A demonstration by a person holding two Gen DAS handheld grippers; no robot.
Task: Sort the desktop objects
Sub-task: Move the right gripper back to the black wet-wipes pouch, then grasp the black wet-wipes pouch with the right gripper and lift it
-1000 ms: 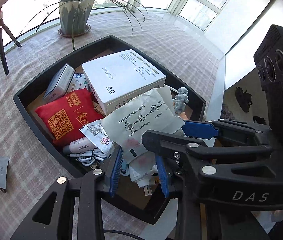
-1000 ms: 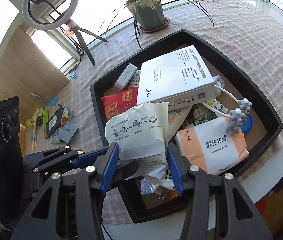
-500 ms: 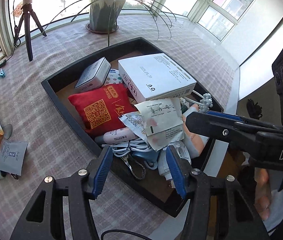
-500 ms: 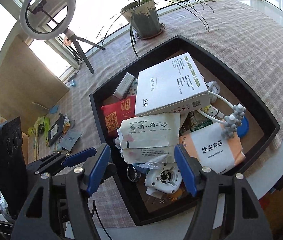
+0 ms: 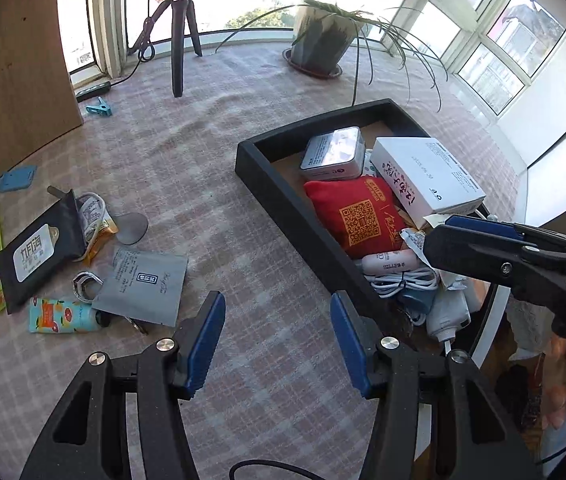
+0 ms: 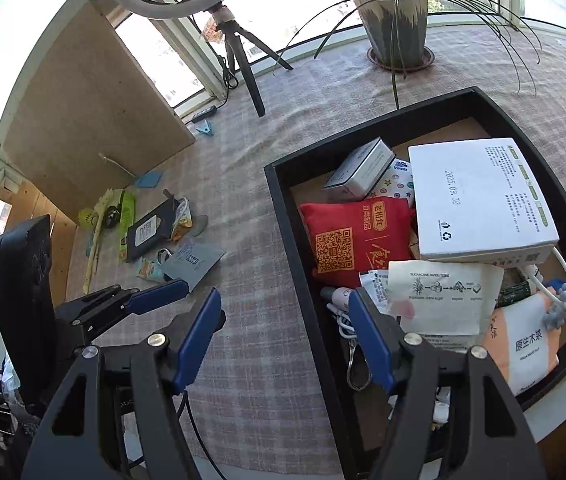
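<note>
Both my grippers have just let go of the sugarcane-paper packet (image 6: 439, 300); it now lies in the black tray (image 6: 283, 200), against the white box (image 6: 479, 200) and red pouch (image 6: 355, 240). My left gripper (image 5: 279, 340) has swung out over the checked cloth (image 5: 203, 168), jaws spread and empty; my right gripper (image 6: 287, 340) is spread too, straddling the tray wall with nothing between the pads. One more item sorted, I reckon. The left view shows the leftover pile clearly, with the grey sachet (image 5: 143, 284) and black wipes pack (image 5: 39, 256); the right view alone shows the packet.
</note>
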